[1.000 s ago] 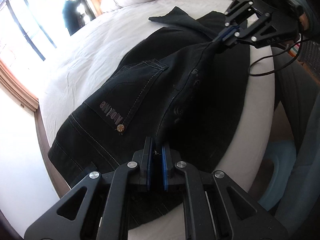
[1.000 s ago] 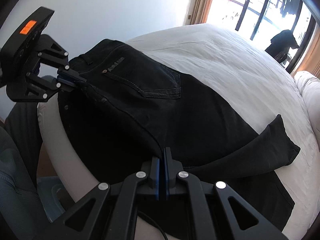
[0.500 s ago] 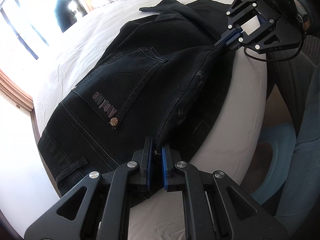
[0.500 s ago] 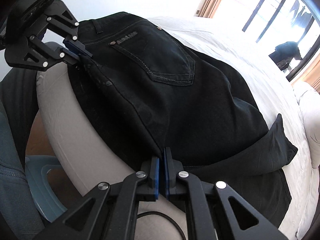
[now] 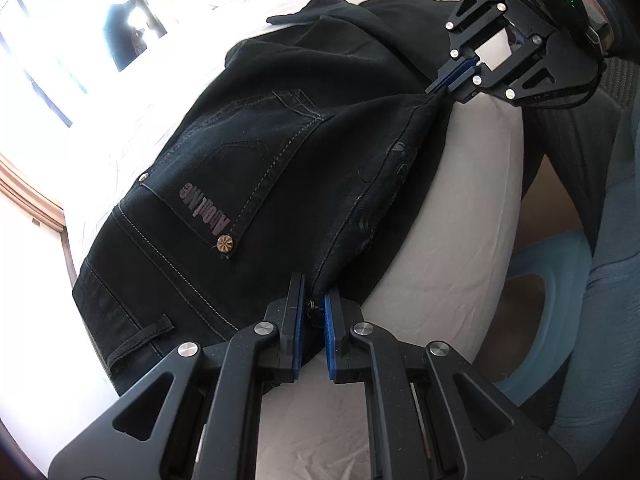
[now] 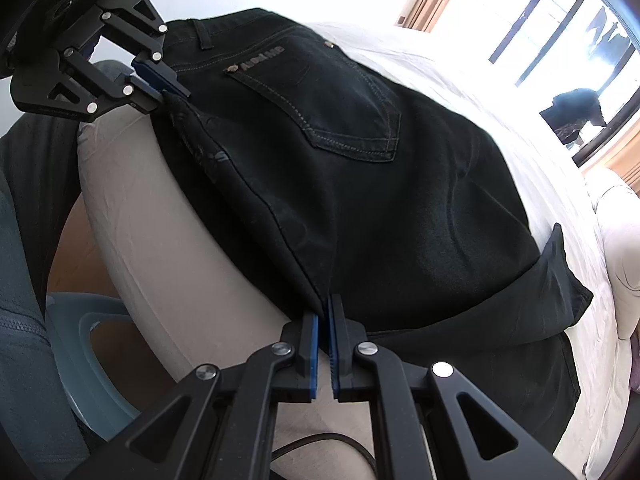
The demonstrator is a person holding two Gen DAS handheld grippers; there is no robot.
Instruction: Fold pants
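Black jeans point(image 5: 280, 168) lie on a white bed point(image 5: 168, 92), back pocket up, folded lengthwise, the near edge hanging over the bed's side. My left gripper point(image 5: 314, 300) is shut on the jeans' near edge at the waistband end. My right gripper point(image 6: 323, 312) is shut on the same edge further down the leg. Each gripper shows in the other's view: the right one point(image 5: 452, 80), the left one point(image 6: 160, 80). The jeans point(image 6: 380, 200) have their leg ends folded back near the pillow side.
The bed's side point(image 6: 168, 240) drops to the floor where a light blue plastic stool point(image 6: 80, 344) stands. A person's legs point(image 5: 600, 300) are beside it. A pillow point(image 6: 624, 248) lies at the bed's head. Windows point(image 5: 48, 40) are beyond the bed.
Both grippers have pulled the jeans' edge toward the bed's near side and lower. The jeans slid closer to the bed's edge and now drape over it.
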